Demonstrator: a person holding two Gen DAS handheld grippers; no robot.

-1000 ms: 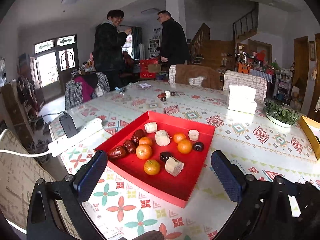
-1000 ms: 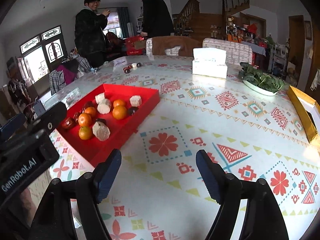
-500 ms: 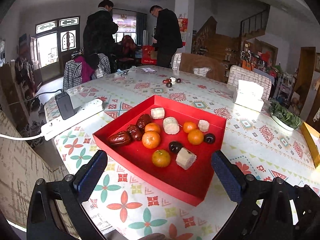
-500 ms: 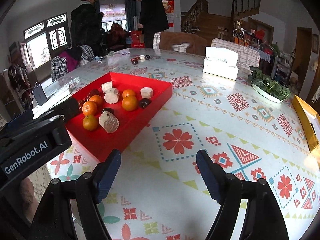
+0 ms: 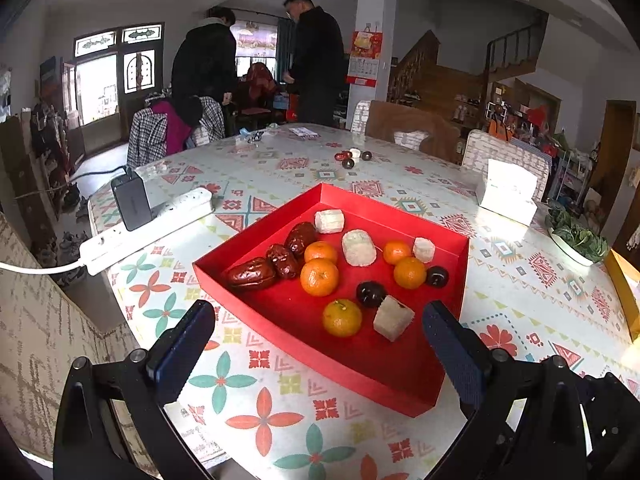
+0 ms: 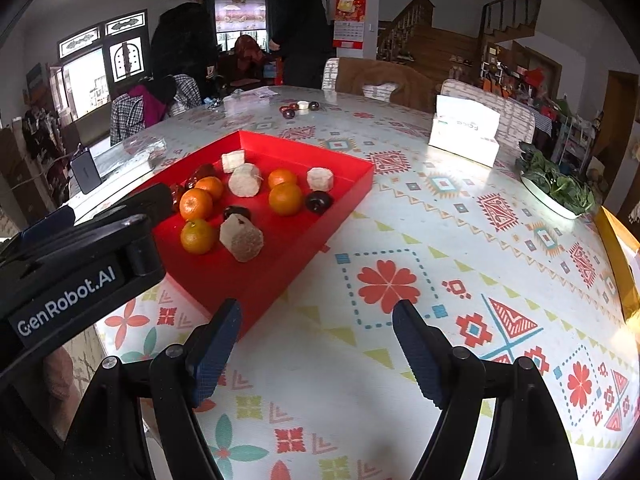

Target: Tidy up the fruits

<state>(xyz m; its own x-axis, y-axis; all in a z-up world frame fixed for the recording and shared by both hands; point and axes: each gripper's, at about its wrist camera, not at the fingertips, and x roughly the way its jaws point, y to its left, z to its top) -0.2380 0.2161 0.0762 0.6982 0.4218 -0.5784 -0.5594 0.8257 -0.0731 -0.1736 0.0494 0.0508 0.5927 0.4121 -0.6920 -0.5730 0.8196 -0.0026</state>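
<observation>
A red tray (image 5: pixel 404 376) lies on the patterned table and shows in both views (image 6: pixel 256 280). It holds several oranges (image 5: pixel 319 277), three red dates (image 5: pixel 252 274), two dark round fruits (image 5: pixel 371 294) and several pale cut chunks (image 5: pixel 392 317). My left gripper (image 5: pixel 318 328) is open and empty, hovering over the tray's near edge. My right gripper (image 6: pixel 316 328) is open and empty over the bare tablecloth just right of the tray's near corner. The left gripper's body (image 6: pixel 72 268) shows at left in the right wrist view.
A white power strip (image 5: pixel 148 228) with a black charger (image 5: pixel 131 199) lies left of the tray. A few small fruits (image 5: pixel 352 158) sit far back. A tissue box (image 5: pixel 508 192), a plate of greens (image 5: pixel 576 236) and a yellow box (image 5: pixel 624 292) are at the right. Two people stand beyond the table.
Both grippers have moved forward and lower toward the table, so the tray looks nearer. Both stay open. The people at the back have shifted.
</observation>
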